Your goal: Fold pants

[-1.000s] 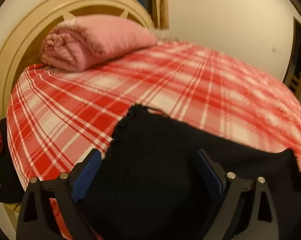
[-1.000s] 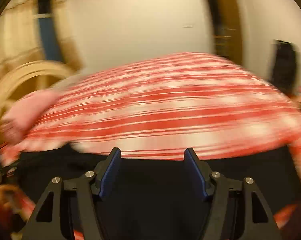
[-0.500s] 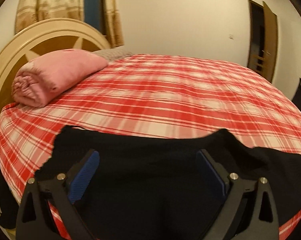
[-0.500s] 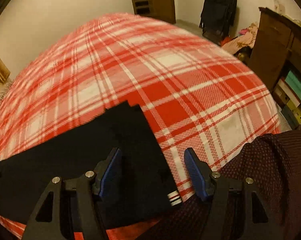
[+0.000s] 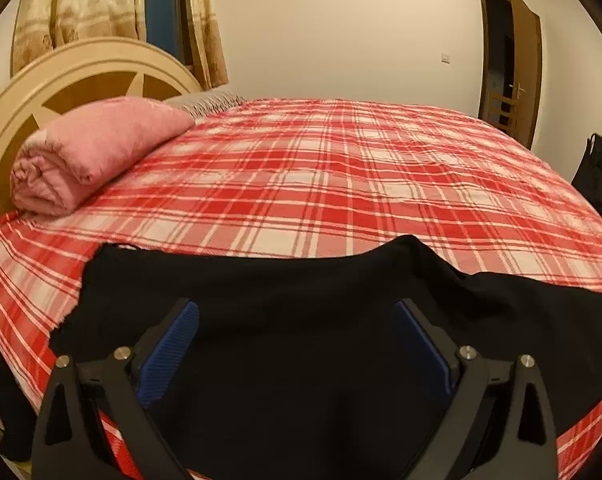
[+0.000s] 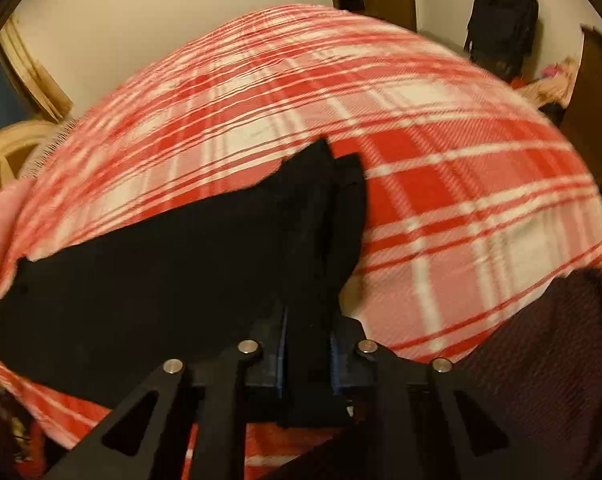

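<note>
Our right gripper (image 6: 306,354) has just closed onto the black fabric pants' (image 6: 173,280) leg end (pinched between its fingers), while our left gripper (image 5: 297,344) hovers wide open, so folding can begin.

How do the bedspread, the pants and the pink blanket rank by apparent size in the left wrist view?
1. Bedspread
2. Pants, enlarged by nearness to the camera
3. Pink blanket

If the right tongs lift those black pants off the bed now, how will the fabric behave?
The black pants will probably drape and sag: they lie limp across the plaid bedspread. The right tongs have just closed on a bunched fold, so only that end would likely rise first. They look light, and unlikely to slip from the ribbed pads.
</note>
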The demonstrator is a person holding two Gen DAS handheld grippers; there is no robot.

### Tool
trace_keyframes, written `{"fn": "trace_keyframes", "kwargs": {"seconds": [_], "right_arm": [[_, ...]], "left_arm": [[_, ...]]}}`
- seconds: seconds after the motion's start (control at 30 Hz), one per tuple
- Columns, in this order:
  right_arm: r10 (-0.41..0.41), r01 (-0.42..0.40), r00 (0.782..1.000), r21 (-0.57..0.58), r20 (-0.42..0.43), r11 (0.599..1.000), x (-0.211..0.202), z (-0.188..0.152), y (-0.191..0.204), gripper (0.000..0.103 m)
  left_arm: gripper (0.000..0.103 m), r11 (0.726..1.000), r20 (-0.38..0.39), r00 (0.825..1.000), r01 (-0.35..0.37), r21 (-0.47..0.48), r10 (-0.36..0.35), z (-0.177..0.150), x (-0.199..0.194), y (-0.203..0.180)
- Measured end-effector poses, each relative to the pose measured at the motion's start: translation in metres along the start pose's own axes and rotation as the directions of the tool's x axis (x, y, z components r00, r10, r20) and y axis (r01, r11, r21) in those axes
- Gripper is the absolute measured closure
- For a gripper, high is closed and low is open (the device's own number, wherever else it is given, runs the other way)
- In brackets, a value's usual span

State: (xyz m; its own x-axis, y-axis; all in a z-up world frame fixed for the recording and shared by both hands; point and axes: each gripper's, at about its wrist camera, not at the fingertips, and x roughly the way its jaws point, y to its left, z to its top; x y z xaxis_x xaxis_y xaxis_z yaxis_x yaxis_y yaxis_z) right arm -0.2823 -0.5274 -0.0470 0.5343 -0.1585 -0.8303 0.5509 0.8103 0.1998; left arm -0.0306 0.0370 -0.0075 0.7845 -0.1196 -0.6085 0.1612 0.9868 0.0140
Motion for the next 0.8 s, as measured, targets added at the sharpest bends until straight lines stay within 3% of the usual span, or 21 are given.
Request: {"fn": "trace_keyframes", "kwargs": {"seconds": [0.13,0.23,0.4,0.5,0.63,0.73,0.8], "right_arm": [[0.111,-0.116,0.988,0.045,0.104,0.992,-0.039,0.006,0.027,0.091],[0.269,-0.271,0.952,-0.004,0.146,0.962,-0.074,0.012,0.079,0.091],[0.466,-0.446,0.883,-0.204,0.060,0.871,-0.090,0.002,0.204,0.091],[0.502,-0.484,0.865,-0.304,-0.021,0.821,-0.063,-0.018,0.281,0.091],[0.469,-0.467,0.877,-0.408,-0.104,0.784,-0.005,-0.058,0.368,0.091],[0.347,-0.316,0.936,-0.565,-0.055,0.763,0.024,-0.096,0.418,0.089],[0.293,-0.232,0.956,-0.629,-0.007,0.742,0.037,-0.117,0.436,0.083]], "left_arm": [[0.003,0.999,-0.014,1.000,0.019,-0.029,-0.019,-0.002,0.002,0.006],[0.003,0.999,-0.003,1.000,0.020,-0.035,-0.020,-0.002,-0.001,0.011],[0.003,0.993,-0.014,0.998,0.067,-0.102,-0.069,-0.005,0.002,0.021],[0.003,0.989,-0.023,0.995,0.090,-0.118,-0.093,-0.010,0.004,0.025],[0.003,0.991,-0.011,0.996,0.087,-0.106,-0.088,-0.012,-0.001,0.031],[0.003,0.990,-0.010,0.996,0.089,-0.107,-0.091,-0.014,-0.005,0.040],[0.003,0.990,-0.011,0.996,0.086,-0.108,-0.088,-0.016,-0.004,0.044]]}}
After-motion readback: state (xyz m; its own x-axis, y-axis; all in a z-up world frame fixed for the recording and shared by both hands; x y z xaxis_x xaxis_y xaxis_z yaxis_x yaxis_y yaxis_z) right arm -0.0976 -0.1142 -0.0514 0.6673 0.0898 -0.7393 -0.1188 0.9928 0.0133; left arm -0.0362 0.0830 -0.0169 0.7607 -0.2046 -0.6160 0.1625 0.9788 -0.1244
